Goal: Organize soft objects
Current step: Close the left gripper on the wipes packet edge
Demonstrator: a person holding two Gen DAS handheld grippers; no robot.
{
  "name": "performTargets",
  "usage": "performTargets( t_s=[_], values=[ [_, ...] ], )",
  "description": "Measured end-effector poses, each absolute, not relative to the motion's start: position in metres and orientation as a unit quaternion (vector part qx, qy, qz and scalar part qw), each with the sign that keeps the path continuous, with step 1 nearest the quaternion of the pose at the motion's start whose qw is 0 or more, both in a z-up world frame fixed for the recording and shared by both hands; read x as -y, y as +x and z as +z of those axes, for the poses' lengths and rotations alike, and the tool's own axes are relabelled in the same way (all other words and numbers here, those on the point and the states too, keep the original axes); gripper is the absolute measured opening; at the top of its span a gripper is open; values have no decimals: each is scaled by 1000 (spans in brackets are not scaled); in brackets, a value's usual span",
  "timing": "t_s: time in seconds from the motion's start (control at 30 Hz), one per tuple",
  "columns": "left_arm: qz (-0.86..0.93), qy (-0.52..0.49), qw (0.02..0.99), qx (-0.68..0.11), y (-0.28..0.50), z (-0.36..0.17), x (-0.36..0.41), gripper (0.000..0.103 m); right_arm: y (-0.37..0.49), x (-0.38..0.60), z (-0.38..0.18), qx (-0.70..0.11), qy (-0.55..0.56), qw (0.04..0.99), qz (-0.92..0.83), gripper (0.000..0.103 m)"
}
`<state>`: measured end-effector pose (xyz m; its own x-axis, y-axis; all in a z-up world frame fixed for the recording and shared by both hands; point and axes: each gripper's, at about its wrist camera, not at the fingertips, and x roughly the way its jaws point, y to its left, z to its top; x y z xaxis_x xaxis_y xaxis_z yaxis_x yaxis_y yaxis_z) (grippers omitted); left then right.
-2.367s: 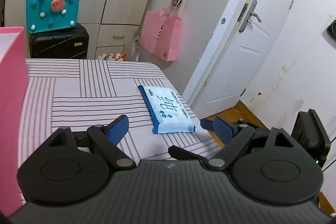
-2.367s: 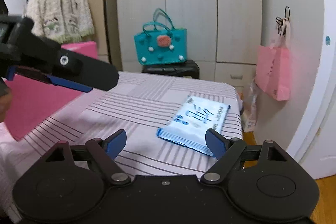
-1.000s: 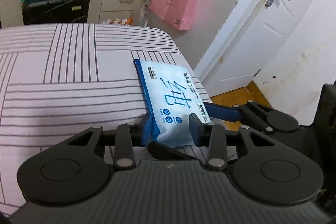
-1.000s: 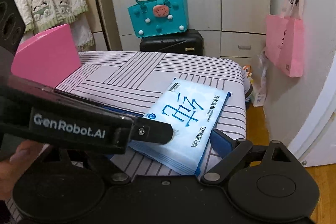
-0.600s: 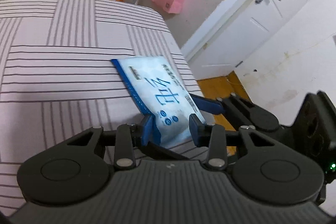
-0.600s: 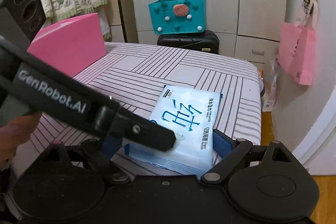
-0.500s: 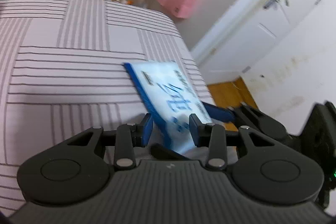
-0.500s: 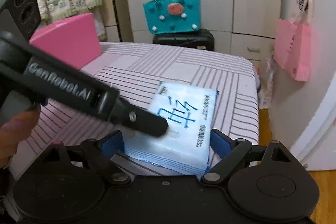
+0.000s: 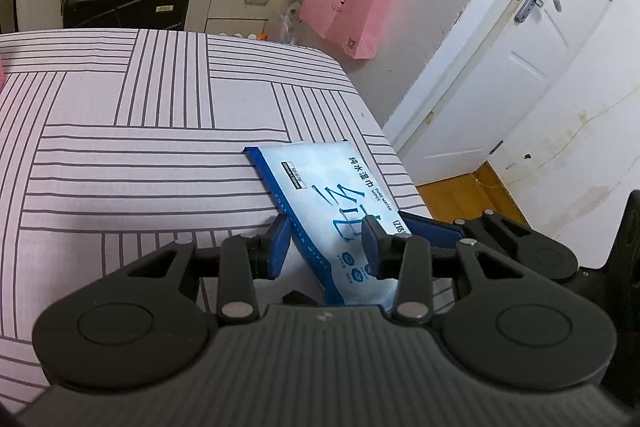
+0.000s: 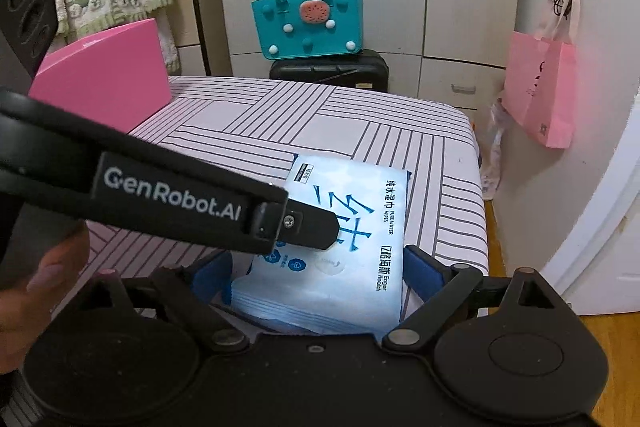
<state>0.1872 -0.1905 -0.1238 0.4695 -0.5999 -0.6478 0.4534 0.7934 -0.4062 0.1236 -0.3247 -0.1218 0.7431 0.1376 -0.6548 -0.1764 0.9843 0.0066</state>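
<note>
A blue-and-white pack of wet wipes (image 9: 332,199) lies near the right edge of the striped bed (image 9: 140,131). My left gripper (image 9: 326,247) is shut on the pack's near end, one blue pad on each side. In the right wrist view the pack (image 10: 352,227) sits between my right gripper's (image 10: 316,273) open fingers, with the left gripper's arm (image 10: 168,195) crossing over it. The pack's near end looks slightly raised off the bed.
A pink box (image 10: 104,87) stands on the bed's far left. A teal bag (image 10: 308,23) sits on a black suitcase (image 10: 328,71) beyond the bed. A pink paper bag (image 10: 540,91) hangs on the wardrobe; a white door (image 9: 500,67) is at right.
My left gripper closed on the wipes pack and now holds it. My right gripper moved in so its open fingers straddle the pack's near end.
</note>
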Motion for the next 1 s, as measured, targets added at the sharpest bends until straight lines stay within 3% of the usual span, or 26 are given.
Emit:
performTargets(
  t_s=[0.17, 0.27, 1.0],
  values=[
    [-330, -110, 844, -407, 183, -126, 183, 37, 120, 326, -117, -342, -5, 938, 59, 74],
    [-334, -104, 847, -400, 177, -122, 184, 37, 119, 330, -116, -340, 14, 939, 56, 69],
    [-334, -84, 849, -401, 135, -95, 147, 37, 80, 291, -90, -339, 2, 938, 78, 67]
  ],
)
